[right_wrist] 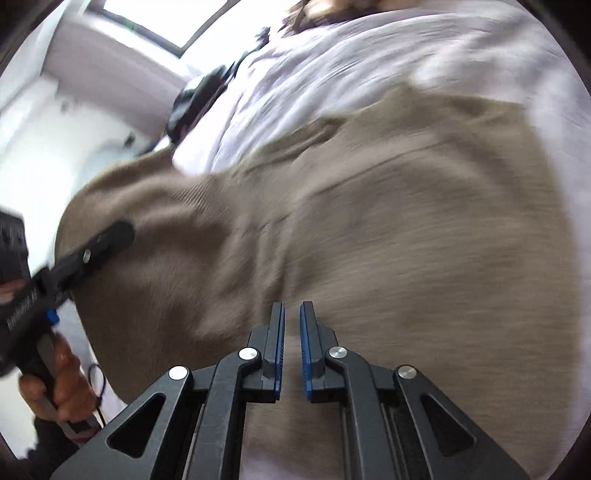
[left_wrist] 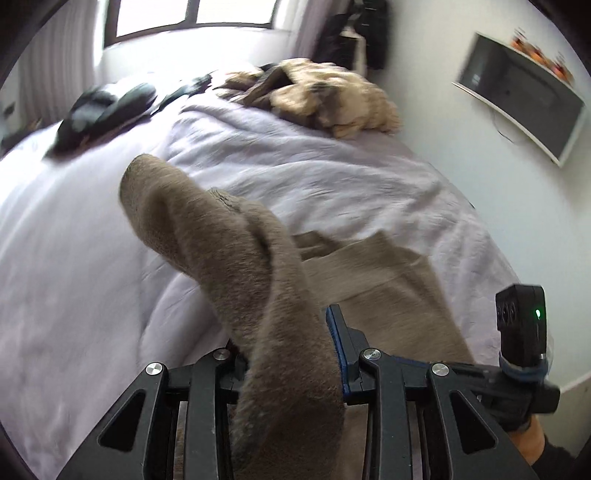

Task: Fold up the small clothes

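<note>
A taupe knit garment lies spread on the lilac bed cover. My left gripper is shut on a fold of this garment and holds it lifted above the bed, so the cloth drapes over the jaws. The rest of the garment lies flat to the right. My right gripper hovers just over the garment's middle with a narrow gap between its blue pads and nothing between them. The left gripper also shows in the right wrist view, pinching the garment's left edge.
A pile of beige and brown clothes lies at the far end of the bed. Dark clothes lie at the far left. A wall-mounted screen hangs on the right wall. A window is behind the bed.
</note>
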`<move>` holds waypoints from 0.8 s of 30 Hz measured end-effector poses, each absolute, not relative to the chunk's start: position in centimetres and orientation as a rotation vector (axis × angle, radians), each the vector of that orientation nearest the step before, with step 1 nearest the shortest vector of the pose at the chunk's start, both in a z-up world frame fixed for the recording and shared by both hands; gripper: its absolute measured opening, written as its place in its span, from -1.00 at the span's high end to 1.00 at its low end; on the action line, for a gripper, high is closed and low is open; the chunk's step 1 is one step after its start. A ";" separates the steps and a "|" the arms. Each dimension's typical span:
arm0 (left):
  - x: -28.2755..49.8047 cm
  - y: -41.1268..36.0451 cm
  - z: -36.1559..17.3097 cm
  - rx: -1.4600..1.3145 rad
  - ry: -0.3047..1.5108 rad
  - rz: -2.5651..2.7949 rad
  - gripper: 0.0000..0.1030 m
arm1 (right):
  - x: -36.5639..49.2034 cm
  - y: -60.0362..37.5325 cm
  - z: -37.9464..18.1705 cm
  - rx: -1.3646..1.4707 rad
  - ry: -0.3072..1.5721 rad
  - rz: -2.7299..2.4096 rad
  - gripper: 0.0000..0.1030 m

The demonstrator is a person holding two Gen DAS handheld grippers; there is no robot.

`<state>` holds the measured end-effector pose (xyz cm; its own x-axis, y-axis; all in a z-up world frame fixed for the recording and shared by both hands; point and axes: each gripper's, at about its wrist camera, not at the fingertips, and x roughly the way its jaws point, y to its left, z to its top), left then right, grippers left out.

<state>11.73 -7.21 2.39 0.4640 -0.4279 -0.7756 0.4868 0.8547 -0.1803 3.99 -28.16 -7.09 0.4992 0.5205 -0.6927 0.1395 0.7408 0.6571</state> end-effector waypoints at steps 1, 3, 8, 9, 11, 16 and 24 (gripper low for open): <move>11.5 -8.9 2.7 0.095 0.920 -0.583 0.35 | 3.3 -29.3 -7.1 0.752 1.034 0.249 0.80; 11.2 -12.6 2.7 0.145 0.910 -0.632 0.35 | 2.2 -32.1 -7.6 0.814 1.008 0.224 0.78; 10.0 -21.5 0.6 0.220 0.938 -0.794 0.35 | -0.4 -36.6 -10.5 0.998 0.967 0.211 0.76; 9.4 -23.0 -0.1 0.251 0.940 -0.809 0.35 | -0.7 -37.1 -11.1 1.034 0.958 0.214 0.76; 8.4 -25.1 -1.1 0.318 0.936 -0.811 0.34 | -1.4 -37.9 -12.1 1.092 0.941 0.222 0.81; 7.8 -24.0 0.0 0.272 0.916 -0.801 -0.64 | -2.4 -39.0 -13.3 1.174 0.897 0.260 0.82; 10.4 -13.2 2.5 0.126 0.793 -0.571 -0.84 | -2.0 -40.6 -14.0 1.372 0.785 0.437 -0.40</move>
